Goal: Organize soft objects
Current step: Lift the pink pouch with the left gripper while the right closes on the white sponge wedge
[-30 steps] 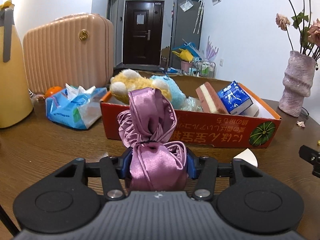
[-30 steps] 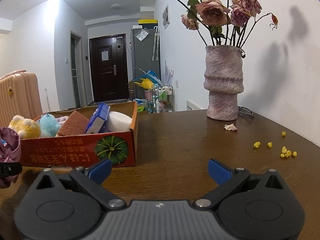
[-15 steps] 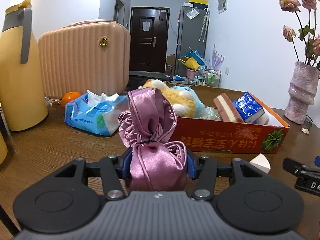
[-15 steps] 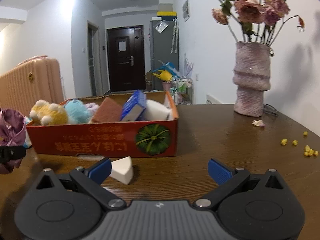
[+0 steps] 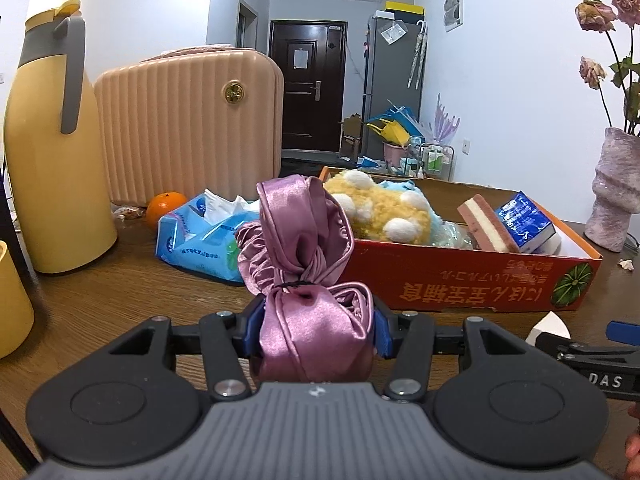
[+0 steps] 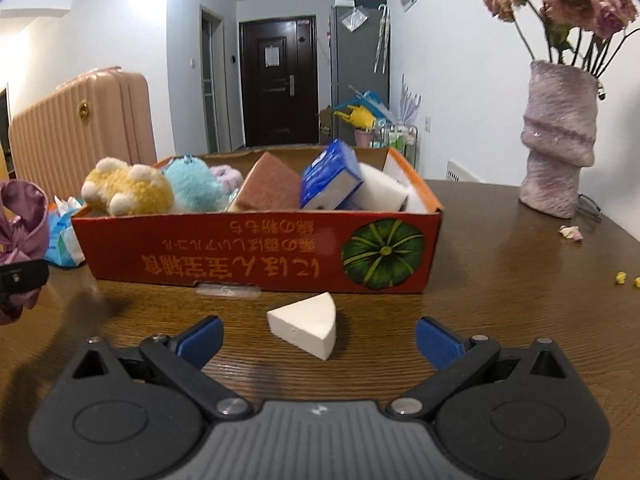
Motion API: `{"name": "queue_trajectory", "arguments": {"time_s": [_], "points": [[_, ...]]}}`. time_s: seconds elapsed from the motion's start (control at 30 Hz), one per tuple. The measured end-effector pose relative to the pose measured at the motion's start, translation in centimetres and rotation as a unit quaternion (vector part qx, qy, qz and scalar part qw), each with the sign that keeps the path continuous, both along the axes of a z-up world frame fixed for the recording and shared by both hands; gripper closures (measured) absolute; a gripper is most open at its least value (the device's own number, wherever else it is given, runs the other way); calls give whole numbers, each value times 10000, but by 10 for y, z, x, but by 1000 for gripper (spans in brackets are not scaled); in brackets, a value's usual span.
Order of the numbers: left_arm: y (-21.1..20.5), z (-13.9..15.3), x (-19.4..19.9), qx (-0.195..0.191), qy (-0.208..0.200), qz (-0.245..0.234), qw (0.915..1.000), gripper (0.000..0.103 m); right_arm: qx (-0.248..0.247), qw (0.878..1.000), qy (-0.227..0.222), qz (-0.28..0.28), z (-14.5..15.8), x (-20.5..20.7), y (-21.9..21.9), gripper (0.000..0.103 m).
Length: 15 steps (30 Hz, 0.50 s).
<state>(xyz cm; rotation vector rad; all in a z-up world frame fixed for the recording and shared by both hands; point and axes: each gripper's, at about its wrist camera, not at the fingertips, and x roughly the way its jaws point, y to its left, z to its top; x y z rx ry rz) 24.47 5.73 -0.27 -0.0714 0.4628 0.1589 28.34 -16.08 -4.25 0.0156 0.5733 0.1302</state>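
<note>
Sorting looks well advanced but unfinished, judged from what already lies in the box and what is still outside it.

Left wrist view: the left gripper [image 5: 316, 330] sits low in the centre of the frame, its blue pads pinching a purple satin bundle [image 5: 308, 276] that rises above them, tied at the waist with a thin dark band. This piece is not yet stowed. Behind it, across the middle right, stands the red cardboard box [image 5: 460, 284] on the wooden table [image 5: 100, 296]. Inside it show a yellow plush toy [image 5: 380, 208], a pale blue plush behind it, a brown-and-cream sponge [image 5: 484, 222] and a blue packet [image 5: 526, 216] leaning at the right end. Left of the box, outside it, lies an open blue tissue pack [image 5: 200, 240], with an orange [image 5: 164, 208] beside it, a pink suitcase behind, and a yellow jug at the far left.

Right wrist view: the right gripper [image 6: 318, 336] is at the bottom centre, its jaws spread wide and holding nothing. Between the blue pads, a little ahead, a white wedge sponge [image 6: 306, 324] lies on the table just in front of the box wall [image 6: 248, 252], apart from it. So two soft pieces appear to be left: this wedge and the satin bundle, seen at the far left edge. The box holds the yellow and blue plush at its left, a brown sponge in the middle, then the blue packet and a white block [image 6: 380, 192] at its right. A mauve vase [image 6: 560, 140] stands at the right.
</note>
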Motion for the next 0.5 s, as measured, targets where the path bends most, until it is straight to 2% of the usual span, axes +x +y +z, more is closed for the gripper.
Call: {"name": "queue_trajectory", "arguments": {"time_s": [0.1,0.23,0.37,0.5], "points": [[2,0,1,6,-1,19,10000,50,7,9999,132,13,-3,9,6,3],[4,0,2,23,-16,42,10000,50,12,9995,324,21,-6,22,11,11],[5,0,2,20,-16,42,10000,50,-19,9988,482,-2,-10,32,14,23],[6,0,2,26,-18,36,10000,50,-59,9986,533,-12,-12,38,16,28]]}}
